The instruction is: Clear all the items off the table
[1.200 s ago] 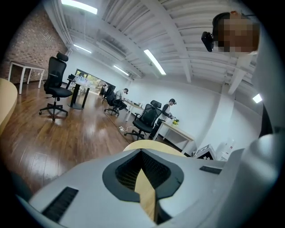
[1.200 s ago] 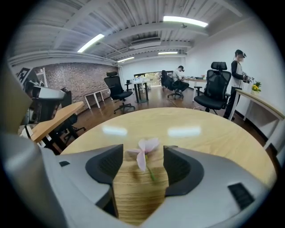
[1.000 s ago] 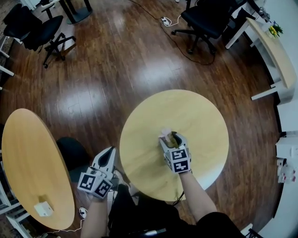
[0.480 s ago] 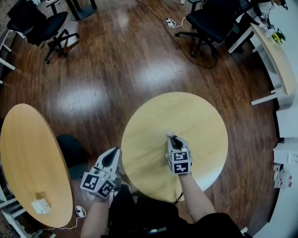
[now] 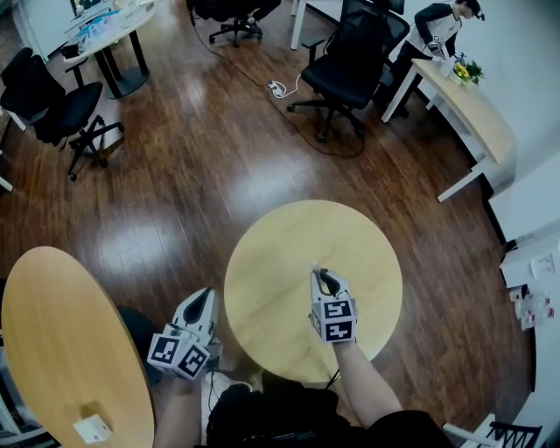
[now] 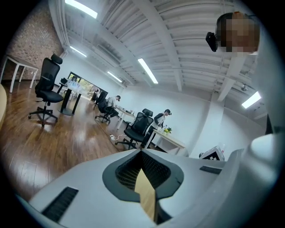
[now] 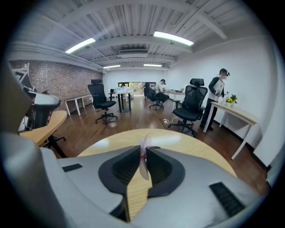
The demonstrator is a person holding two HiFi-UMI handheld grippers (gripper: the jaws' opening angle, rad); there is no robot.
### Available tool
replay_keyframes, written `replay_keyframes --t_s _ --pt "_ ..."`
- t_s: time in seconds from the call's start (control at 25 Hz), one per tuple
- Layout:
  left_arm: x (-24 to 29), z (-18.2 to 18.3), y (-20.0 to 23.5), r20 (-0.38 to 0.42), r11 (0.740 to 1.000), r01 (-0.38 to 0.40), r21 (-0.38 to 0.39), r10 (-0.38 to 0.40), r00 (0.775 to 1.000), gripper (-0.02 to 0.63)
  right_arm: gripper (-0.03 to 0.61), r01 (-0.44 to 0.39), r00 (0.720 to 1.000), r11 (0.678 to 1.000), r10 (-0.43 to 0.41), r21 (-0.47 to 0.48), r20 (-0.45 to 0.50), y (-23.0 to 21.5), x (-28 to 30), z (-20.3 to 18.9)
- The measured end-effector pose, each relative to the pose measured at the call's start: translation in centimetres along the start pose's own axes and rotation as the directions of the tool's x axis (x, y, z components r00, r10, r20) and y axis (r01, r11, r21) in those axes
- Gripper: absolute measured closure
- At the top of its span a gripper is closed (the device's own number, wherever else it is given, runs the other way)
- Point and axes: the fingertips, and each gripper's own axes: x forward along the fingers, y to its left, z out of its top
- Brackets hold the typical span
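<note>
My right gripper [image 5: 321, 273] hangs over the near middle of the round wooden table [image 5: 280, 245]. Its jaws have just closed, and they now pinch a thin pale pink wrapper [image 7: 144, 150], which sticks up between the fingertips in the right gripper view. The wrapper is held above the tabletop [image 7: 187, 140]; in the head view the gripper hides it. My left gripper [image 5: 203, 299] floats off the table's left edge over the floor. Its jaws meet at the tips [image 6: 141, 153] with nothing between them.
A second wooden table [image 5: 61, 341] lies at the left with a small white box [image 5: 92, 429] on it. Black office chairs [image 5: 350, 52] [image 5: 48, 101] stand on the wood floor beyond. A desk [image 5: 477, 118] with a person [image 5: 437, 26] beside it is at the far right.
The right gripper's jaws went from spread around the pale item on the table to shut on it, and it rose off the table. The left gripper rose too.
</note>
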Motion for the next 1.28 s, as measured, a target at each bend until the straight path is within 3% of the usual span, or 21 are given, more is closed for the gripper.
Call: replay_keyframes --t_s 0.2,0.4,0.6,0.76,0.88,1.0,1.08,1.2,1.28 --pt "1.2 6.6 -2.8 0.087 0.995 0.051 0.086 -0.059 0.994 0.623 0.537 0.051 0.985 0.998 -0.055 0.032 0.166 -2.4 -4.2 8.2" --pt "-2.3 12.0 -3.0 0.191 0.985 0.049 0.163 -0.08 0.978 0.623 0.537 0.049 0.944 0.999 -0.04 -0.019 0.328 0.7 -7.3 15.0" --pt "-8.4 15.5 -1.7 0.296 0.98 -0.026 0.199 -0.035 0.955 0.623 0.537 -0.008 0.9 0.996 0.045 -0.088 0.433 6.1 -9.1 20.3" --pt "-15.3 17.5 1.7 0.387 0.97 -0.155 0.187 0.072 0.919 0.623 0.537 -0.104 0.859 0.973 0.193 -0.207 0.475 14.6 -8.8 23.8" --pt "-21.4 18.5 4.3 0.463 0.945 -0.291 0.146 0.195 0.865 0.623 0.537 -0.189 0.823 0.923 0.335 -0.334 0.46 21.7 -8.0 25.4" --pt "-28.4 18.6 6.8 0.52 0.902 -0.422 0.09 0.318 0.792 0.623 0.537 -0.284 0.779 0.866 0.459 -0.413 0.428 29.2 -7.7 25.9" --pt "-33.3 18.4 8.4 0.554 0.861 -0.506 0.046 0.4 0.73 0.623 0.537 -0.342 0.74 0.819 0.537 -0.46 0.405 34.5 -8.0 25.9" --pt "-40.5 18.2 10.1 0.6 0.784 -0.62 -0.023 0.507 0.619 0.623 0.536 -0.425 0.667 0.736 0.648 -0.527 0.366 42.7 -9.2 25.6" --pt "-44.4 17.9 10.4 0.618 0.742 -0.669 -0.049 0.549 0.564 0.623 0.537 -0.471 0.616 0.678 0.711 -0.565 0.34 47.3 -10.4 25.4"
